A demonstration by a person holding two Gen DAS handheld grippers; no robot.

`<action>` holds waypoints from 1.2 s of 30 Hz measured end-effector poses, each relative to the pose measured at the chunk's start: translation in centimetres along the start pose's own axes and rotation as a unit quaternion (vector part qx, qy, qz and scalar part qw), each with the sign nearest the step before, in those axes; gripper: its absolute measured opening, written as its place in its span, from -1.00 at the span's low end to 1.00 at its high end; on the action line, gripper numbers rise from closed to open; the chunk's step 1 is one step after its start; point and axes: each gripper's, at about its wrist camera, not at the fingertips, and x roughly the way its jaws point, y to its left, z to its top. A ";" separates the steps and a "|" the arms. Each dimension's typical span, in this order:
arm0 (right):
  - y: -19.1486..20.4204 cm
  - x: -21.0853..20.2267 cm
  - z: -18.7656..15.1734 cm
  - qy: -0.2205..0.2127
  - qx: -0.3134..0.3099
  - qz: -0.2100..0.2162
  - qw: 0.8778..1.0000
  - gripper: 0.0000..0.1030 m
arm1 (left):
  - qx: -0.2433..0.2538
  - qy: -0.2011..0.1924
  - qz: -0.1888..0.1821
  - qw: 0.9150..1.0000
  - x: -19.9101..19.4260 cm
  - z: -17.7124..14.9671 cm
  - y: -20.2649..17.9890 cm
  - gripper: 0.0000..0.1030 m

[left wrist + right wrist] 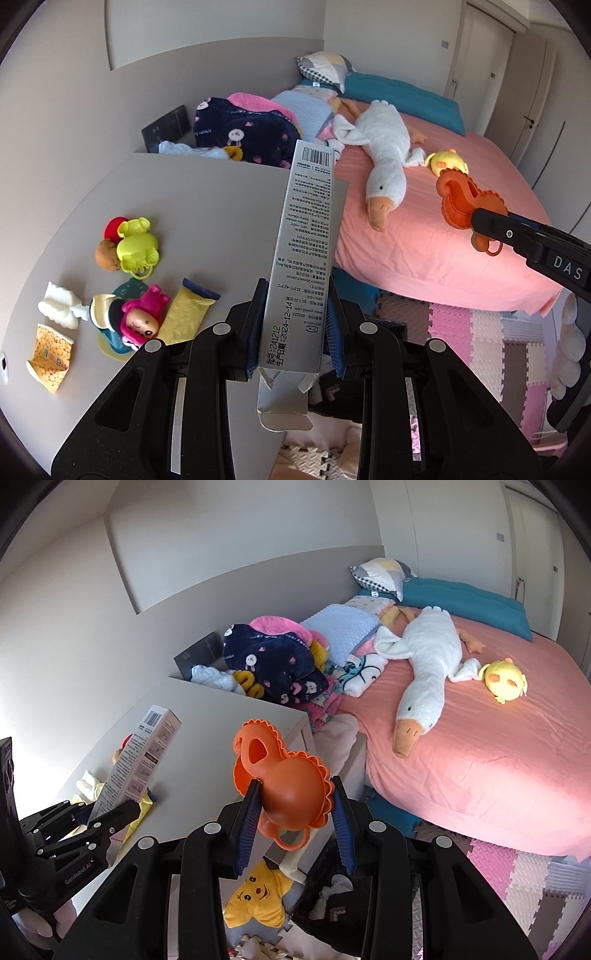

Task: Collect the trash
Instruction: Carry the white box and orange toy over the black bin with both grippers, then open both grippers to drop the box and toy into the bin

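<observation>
The left gripper [295,325] is held raised over the edge of the grey table [192,206], its blue ribbed pads pinched against the two long faces of a slim silver cardboard box [301,258]. The box is held upright, barcode end up, with its torn flap hanging open below the pads. The right gripper [293,816] is held level beside the table's corner, its ribbed pads clamped on a glossy orange plastic toy [284,775] with scalloped edges and a small loop at its lower end. On the matte tabletop a crumpled yellow wrapper [188,314], a flattened paper cup [50,356], a white moulded piece [59,304], a lime plastic toy [136,245] and a pink-haired doll [142,319] are scattered. A plush white goose [424,672] is stretched across the pink bed sheet [498,760].
</observation>
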 end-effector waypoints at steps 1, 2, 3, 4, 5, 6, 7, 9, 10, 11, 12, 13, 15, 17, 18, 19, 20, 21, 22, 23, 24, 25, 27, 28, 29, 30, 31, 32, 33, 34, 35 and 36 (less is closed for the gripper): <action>-0.4 -0.2 0.0 -0.001 0.002 -0.003 1.000 -0.24 | 0.003 0.000 -0.004 1.000 0.1 0.1 -0.5 -0.44; -0.7 -0.4 -0.1 -0.001 0.005 -0.007 1.000 -0.25 | 0.007 0.001 -0.008 1.000 0.2 0.2 -0.9 -0.44; -1.1 -0.5 -0.2 -0.002 0.008 -0.012 1.000 -0.25 | 0.010 0.002 -0.012 1.000 0.4 0.3 -1.3 -0.44; -1.5 -0.7 -0.2 -0.002 0.011 -0.015 1.000 -0.24 | 0.014 0.003 -0.017 1.000 0.6 0.4 -1.8 -0.44; -1.9 -0.9 -0.3 -0.003 0.013 -0.018 1.000 -0.24 | 0.019 0.003 -0.021 1.000 0.7 0.5 -2.3 -0.44; -2.3 -1.0 -0.4 -0.004 0.017 -0.023 1.000 -0.24 | 0.024 0.004 -0.025 0.999 0.9 0.6 -2.7 -0.44; -2.7 -1.2 -0.5 -0.004 0.020 -0.027 0.999 -0.24 | 0.028 0.005 -0.029 0.999 1.1 0.7 -3.2 -0.44; -3.5 -1.5 -0.6 -0.005 0.026 -0.034 0.999 -0.25 | 0.037 0.008 -0.037 0.999 1.5 0.9 -4.1 -0.44; -3.9 -1.7 -0.7 -0.006 0.030 -0.038 0.999 -0.25 | 0.041 0.009 -0.041 0.998 1.6 1.0 -4.5 -0.44; -4.1 -1.9 -0.8 -0.006 0.032 -0.041 0.999 -0.24 | 0.046 0.010 -0.045 0.998 1.8 1.1 -5.0 -0.44; -4.5 -2.0 -0.9 -0.006 0.035 -0.045 0.998 -0.24 | 0.050 0.011 -0.049 0.997 2.0 1.2 -5.4 -0.44; -4.9 -2.2 -0.9 -0.006 0.038 -0.048 0.998 -0.24 | 0.054 0.013 -0.053 0.997 2.1 1.2 -5.9 -0.44; -5.6 -2.4 -1.1 -0.005 0.043 -0.054 0.998 -0.24 | 0.062 0.015 -0.061 0.996 2.3 1.2 -6.7 -0.44; -6.3 -2.6 -1.1 -0.005 0.049 -0.059 0.997 -0.24 | 0.069 0.018 -0.068 0.995 2.6 1.3 -7.5 -0.44; -6.7 -2.7 -1.2 -0.004 0.052 -0.062 0.997 -0.24 | 0.073 0.019 -0.071 0.995 2.7 1.4 -7.8 -0.44; -7.0 -2.7 -1.3 -0.004 0.054 -0.064 0.996 -0.24 | 0.077 0.021 -0.075 0.994 2.8 1.4 -8.3 -0.44; -7.2 -2.8 -1.4 -0.004 0.056 -0.066 0.996 -0.24 | 0.081 0.022 -0.077 0.993 2.9 1.4 -8.7 -0.44; -7.5 -2.9 -1.5 -0.003 0.058 -0.069 0.996 -0.24 | 0.084 0.023 -0.081 0.993 3.1 1.5 -9.0 -0.44; -7.8 -3.0 -1.5 -0.003 0.060 -0.071 0.996 -0.24 | 0.087 0.025 -0.084 0.992 3.2 1.5 -9.4 -0.44; -8.0 -3.1 -1.6 -0.003 0.062 -0.073 0.995 -0.24 | 0.089 0.027 -0.088 0.992 3.3 1.5 -9.7 -0.44; -8.2 -3.2 -1.7 -0.003 0.064 -0.075 0.995 -0.25 | 0.092 0.029 -0.092 0.991 3.5 1.5 -10.1 -0.44; -8.5 -3.3 -1.8 -0.003 0.066 -0.076 0.995 -0.24 | 0.095 0.031 -0.095 0.990 3.6 1.4 -10.4 -0.44; -8.9 -3.3 -1.9 -0.002 0.070 -0.081 0.994 -0.24 | 0.101 0.034 -0.101 0.989 3.9 1.3 -11.1 -0.44; -9.1 -3.3 -1.9 -0.001 0.072 -0.083 0.994 -0.24 | 0.103 0.036 -0.104 0.989 4.0 1.3 -11.4 -0.44; -9.3 -3.3 -2.0 0.000 0.074 -0.084 0.994 -0.24 | 0.106 0.039 -0.107 0.988 4.2 1.2 -11.7 -0.44; -9.5 -3.2 -2.0 0.001 0.076 -0.086 0.993 -0.24 | 0.107 0.041 -0.109 0.987 4.4 1.2 -11.9 -0.44; -9.6 -3.1 -2.1 0.003 0.077 -0.087 0.993 -0.24 | 0.109 0.044 -0.111 0.987 4.6 1.1 -12.1 -0.44; -9.8 -3.0 -2.1 0.005 0.079 -0.088 0.993 -0.24 | 0.110 0.047 -0.113 0.986 4.7 1.1 -12.3 -0.44; -9.9 -2.9 -2.2 0.007 0.081 -0.088 0.993 -0.24 | 0.110 0.051 -0.115 0.986 4.9 1.0 -12.3 -0.43; -10.0 -2.8 -2.2 0.008 0.082 -0.088 0.993 -0.24 | 0.110 0.054 -0.116 0.986 5.1 1.0 -12.4 -0.43; -10.0 -2.7 -2.2 0.010 0.082 -0.088 0.993 -0.24 | 0.111 0.058 -0.118 0.985 5.3 0.9 -12.6 -0.40; -10.0 -2.5 -2.2 0.012 0.082 -0.087 0.993 -0.24 | 0.112 0.061 -0.120 0.985 5.4 0.9 -12.7 -0.40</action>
